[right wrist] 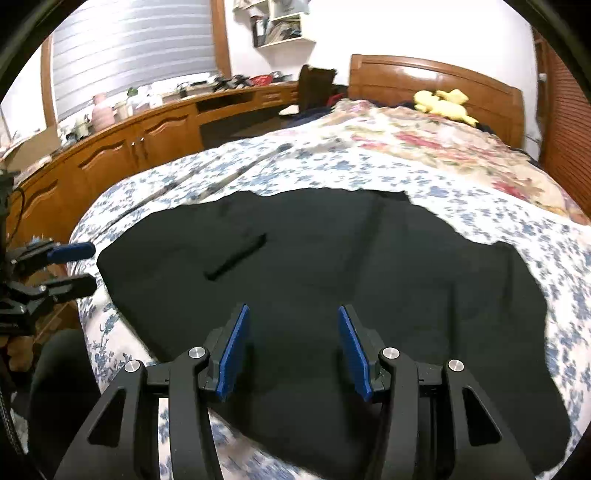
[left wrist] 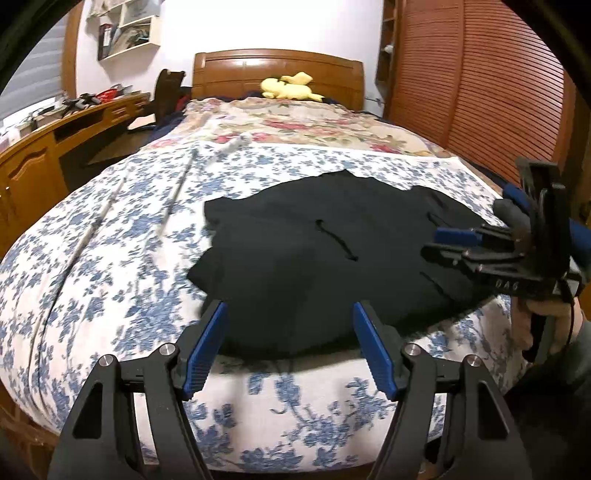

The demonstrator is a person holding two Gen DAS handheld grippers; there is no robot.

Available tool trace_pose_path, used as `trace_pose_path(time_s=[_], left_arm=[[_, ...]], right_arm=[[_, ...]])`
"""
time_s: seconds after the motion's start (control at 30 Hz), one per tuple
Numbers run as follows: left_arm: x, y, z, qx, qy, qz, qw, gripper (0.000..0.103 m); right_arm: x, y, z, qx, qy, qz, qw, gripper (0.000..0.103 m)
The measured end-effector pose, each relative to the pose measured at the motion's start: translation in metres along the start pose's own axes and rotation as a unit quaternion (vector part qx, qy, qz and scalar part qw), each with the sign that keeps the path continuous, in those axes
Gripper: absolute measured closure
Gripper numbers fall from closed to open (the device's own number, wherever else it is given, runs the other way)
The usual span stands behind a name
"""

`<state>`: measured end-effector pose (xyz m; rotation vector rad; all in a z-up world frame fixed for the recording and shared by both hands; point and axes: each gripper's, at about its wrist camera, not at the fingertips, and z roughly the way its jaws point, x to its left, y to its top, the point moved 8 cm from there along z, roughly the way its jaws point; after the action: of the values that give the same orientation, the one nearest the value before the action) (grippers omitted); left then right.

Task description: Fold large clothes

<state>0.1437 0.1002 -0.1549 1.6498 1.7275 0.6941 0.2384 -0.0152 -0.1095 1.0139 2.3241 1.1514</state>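
Above the black fabric garment point(right wrist: 314, 280) on the floral-sheeted bed point(left wrist: 110, 258), both claws, left claw point(left wrist: 288, 347) and right claw point(right wrist: 291, 350), hover half-open and empty; each should pinch a near hem corner squarely.

Black garment point(right wrist: 332, 295) cut off at the right wrist view's lower edge, its near hem hidden behind the right hand-held gripper point(right wrist: 291, 350), bedspread point(right wrist: 480, 206) smeared with blur, shelf point(left wrist: 125, 33) contents too small to tell, person's hand point(left wrist: 546, 317) cropped at the frame edge
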Motion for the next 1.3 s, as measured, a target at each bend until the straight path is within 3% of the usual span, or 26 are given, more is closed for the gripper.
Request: trace_pose_path(time_s=[0.13,0.33,0.5,1.07,1.13,1.3], left_arm=[[0.015,-0.003,0.002,0.004,0.013,-0.010,0.9999,0.032],[0.031,-0.006,0.009,0.010,0.028,-0.026,0.9992,0.032],[0.044,-0.012,0.019,0.021,0.042,-0.036,0.9983,0.047],[0.047,-0.033,0.040,0.054,0.015,-0.073,0.9957,0.054],[0.046,-0.034,0.041,0.055,0.007,-0.077,0.9955,0.060],[0.038,-0.027,0.040,0.061,-0.014,-0.084,0.9945,0.092]], right_arm=[[0.005,-0.014,0.043,0.062,0.000,-0.019,0.998,0.052],[0.003,-0.013,0.051,0.056,-0.005,-0.027,0.998,0.052],[0.010,-0.012,0.050,0.053,-0.011,-0.032,0.998,0.052],[0.019,-0.014,0.037,0.046,-0.012,-0.037,0.998,0.052],[0.019,-0.014,0.035,0.044,-0.012,-0.038,0.998,0.050],[0.013,-0.013,0.019,0.042,-0.011,-0.036,0.998,0.048]])
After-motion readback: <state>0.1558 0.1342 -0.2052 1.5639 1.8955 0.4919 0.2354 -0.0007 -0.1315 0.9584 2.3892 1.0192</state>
